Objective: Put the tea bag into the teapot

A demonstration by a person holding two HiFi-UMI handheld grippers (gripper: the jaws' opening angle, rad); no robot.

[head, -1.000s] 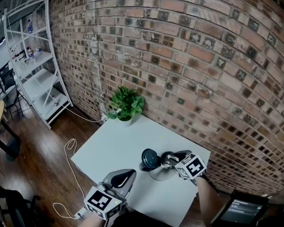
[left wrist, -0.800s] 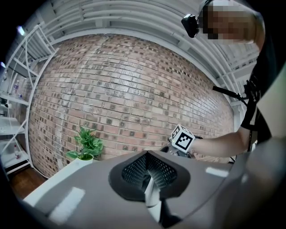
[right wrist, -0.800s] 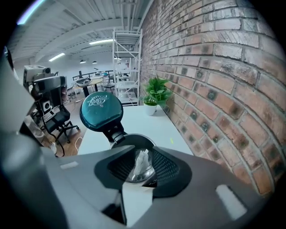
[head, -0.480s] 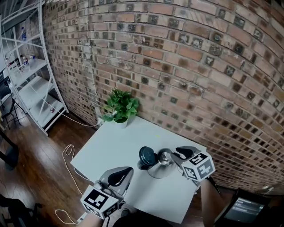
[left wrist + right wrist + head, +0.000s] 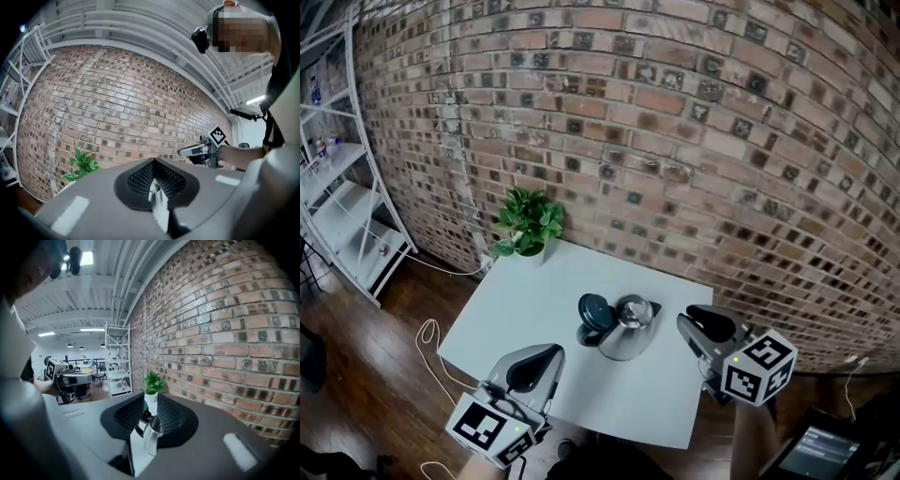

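Observation:
A steel teapot [image 5: 625, 328] stands in the middle of the white table [image 5: 534, 300], its black lid [image 5: 594, 309] swung open to the left. No tea bag shows in any view. My right gripper [image 5: 696, 320] hovers to the right of the pot, apart from it. Its jaws are closing with nothing between them, and through their gap I see the teapot [image 5: 152, 431]. My left gripper [image 5: 549, 355] hangs over the table's near edge, left of the pot, with a narrow empty gap between its jaws. The teapot [image 5: 157, 200] shows through that gap.
A small potted plant [image 5: 527, 225] sits at the table's far left corner against the brick wall [image 5: 694, 141]. A white metal shelf [image 5: 337, 178] stands at the left on the wooden floor, where a white cable [image 5: 427, 333] lies.
My right gripper has drawn back from over the teapot's mouth to the right of the pot. The left gripper has kept its place near the table's front edge.

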